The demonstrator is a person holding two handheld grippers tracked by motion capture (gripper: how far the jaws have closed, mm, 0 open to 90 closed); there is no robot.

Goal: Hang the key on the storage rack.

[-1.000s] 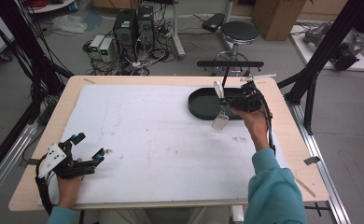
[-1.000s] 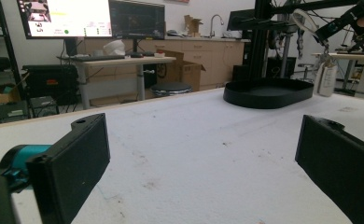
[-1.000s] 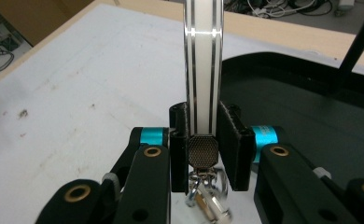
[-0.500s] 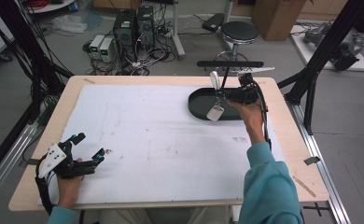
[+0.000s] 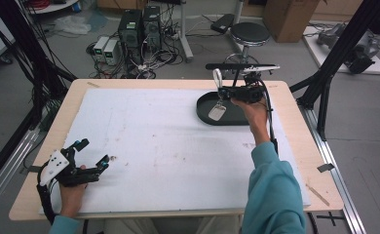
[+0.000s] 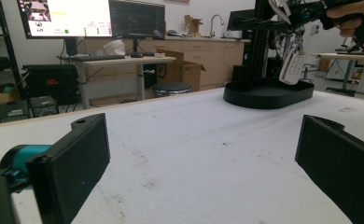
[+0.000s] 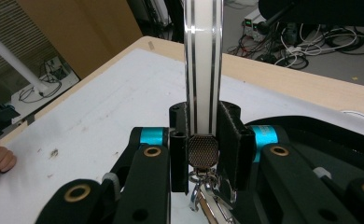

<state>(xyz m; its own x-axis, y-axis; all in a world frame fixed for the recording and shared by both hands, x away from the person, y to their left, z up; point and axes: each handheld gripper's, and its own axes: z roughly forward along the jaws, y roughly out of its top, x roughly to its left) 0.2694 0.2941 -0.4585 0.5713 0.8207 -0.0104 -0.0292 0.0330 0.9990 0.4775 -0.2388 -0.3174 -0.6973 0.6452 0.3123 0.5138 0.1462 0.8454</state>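
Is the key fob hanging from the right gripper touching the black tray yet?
Apart. In the left gripper view, the key fob hangs from the right gripper with its lower end clearly above the black tray, the background showing between them.

One table [image 5: 129,97], covered by one white sheet [image 5: 168,141]; one black tray [image 5: 229,117] at upper right; one key fob [image 5: 216,112] on one lanyard [image 5: 218,77]; two grippers, left [image 5: 93,157] and right [image 5: 224,91]; one stool [image 5: 250,34] beyond.
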